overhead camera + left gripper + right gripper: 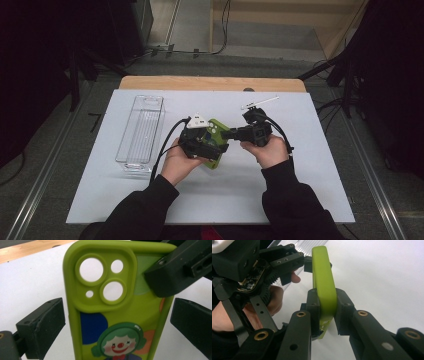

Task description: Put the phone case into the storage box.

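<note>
Black sleeves enter at six o'clock in the high view, and the phone case (214, 142) is held above mid-table between both tools. Its edge is pinched by the right gripper (325, 305), apparently to steady it for a handover. In the left gripper view, the left gripper (117, 322) is spread, one pad (47, 322) apart from the case. Farther off lie a clear tray (141, 131) at ten o'clock and a toothbrush (260, 102) at one.
</note>
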{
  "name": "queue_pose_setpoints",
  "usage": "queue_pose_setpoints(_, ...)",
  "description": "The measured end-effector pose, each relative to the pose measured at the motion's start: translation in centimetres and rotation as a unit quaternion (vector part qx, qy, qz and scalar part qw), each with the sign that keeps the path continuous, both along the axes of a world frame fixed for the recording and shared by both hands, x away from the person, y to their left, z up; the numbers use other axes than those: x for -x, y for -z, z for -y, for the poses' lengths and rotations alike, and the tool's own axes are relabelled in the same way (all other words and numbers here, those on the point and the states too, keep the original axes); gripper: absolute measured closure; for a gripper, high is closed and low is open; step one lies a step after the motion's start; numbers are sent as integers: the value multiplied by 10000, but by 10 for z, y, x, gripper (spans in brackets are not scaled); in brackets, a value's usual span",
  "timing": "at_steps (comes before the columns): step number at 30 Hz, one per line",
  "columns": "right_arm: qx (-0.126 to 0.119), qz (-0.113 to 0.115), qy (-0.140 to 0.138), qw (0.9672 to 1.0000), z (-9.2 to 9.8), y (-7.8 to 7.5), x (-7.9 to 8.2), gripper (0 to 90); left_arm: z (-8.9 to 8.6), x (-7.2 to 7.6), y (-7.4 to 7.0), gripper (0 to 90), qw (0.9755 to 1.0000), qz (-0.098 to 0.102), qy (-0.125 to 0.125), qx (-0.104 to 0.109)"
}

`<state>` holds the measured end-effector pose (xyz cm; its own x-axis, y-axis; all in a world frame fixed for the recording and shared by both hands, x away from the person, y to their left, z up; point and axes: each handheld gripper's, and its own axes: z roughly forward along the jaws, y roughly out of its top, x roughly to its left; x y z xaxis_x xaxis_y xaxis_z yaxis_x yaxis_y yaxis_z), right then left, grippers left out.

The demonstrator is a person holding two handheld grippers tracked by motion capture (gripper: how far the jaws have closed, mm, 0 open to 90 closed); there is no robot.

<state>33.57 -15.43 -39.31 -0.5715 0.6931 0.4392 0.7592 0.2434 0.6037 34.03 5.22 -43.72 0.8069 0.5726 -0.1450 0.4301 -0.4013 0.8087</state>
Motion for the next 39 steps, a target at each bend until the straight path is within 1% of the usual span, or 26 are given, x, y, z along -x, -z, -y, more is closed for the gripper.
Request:
queue_pose_setpoints(5,-16,-42,-27,10000,-3,0,1,746,2,1,2,19,9998,111,-61,-120)
queue_pose_setpoints(7,-28,-51,-33,10000,-4,0,1,746,3,2,2,62,9996,187,-110,-177)
queue_pose_setpoints(9,-30,-48,-37,10000,-4,1,1,746,2,2,2,104,9998,143,-81,-128)
queue_pose_setpoints(10,-26,-45,-36,10000,-5,1,1,746,2,2,2,141,9998,131,-57,-114)
queue_pose_setpoints(11,-30,-50,-27,10000,-5,1,1,746,2,2,2,152,9998,144,-34,-149)
queue_pose_setpoints(14,-44,-72,-40,10000,-4,2,1,746,1,3,2,161,9997,177,39,-188)
queue_pose_setpoints(16,-39,-69,-47,10000,-4,2,1,745,2,4,1,167,9995,217,-2,-222)
queue_pose_setpoints(19,-77,-66,-49,9999,-4,2,1,742,2,4,0,174,9995,217,0,-239)
queue_pose_setpoints(21,-75,-64,-59,9999,-4,1,1,740,2,4,-1,177,9997,140,-12,-221)
queue_pose_setpoints(24,-74,8,-115,9999,-4,1,1,736,1,3,-1,179,9999,6,8,-170)
queue_pose_setpoints(25,-75,18,-121,9999,-4,1,1,731,1,3,-1,179,9998,-25,9,-185)
queue_pose_setpoints(26,-68,22,-123,9999,-4,1,1,724,1,3,-2,180,9998,-14,2,-196)
queue_pose_setpoints(28,-86,23,-117,9999,-4,0,2,680,2,3,-2,180,9998,-18,14,-200)
queue_pose_setpoints(32,-135,98,-101,9998,0,-4,2,634,1,2,-2,180,9997,-59,8,-217)
queue_pose_setpoints(37,-184,146,-84,9997,5,-9,4,597,0,1,-3,180,9997,-118,-13,-215)
queue_pose_setpoints(39,-166,160,-77,9997,7,-10,5,572,-1,0,-3,179,9997,-139,-40,-192)
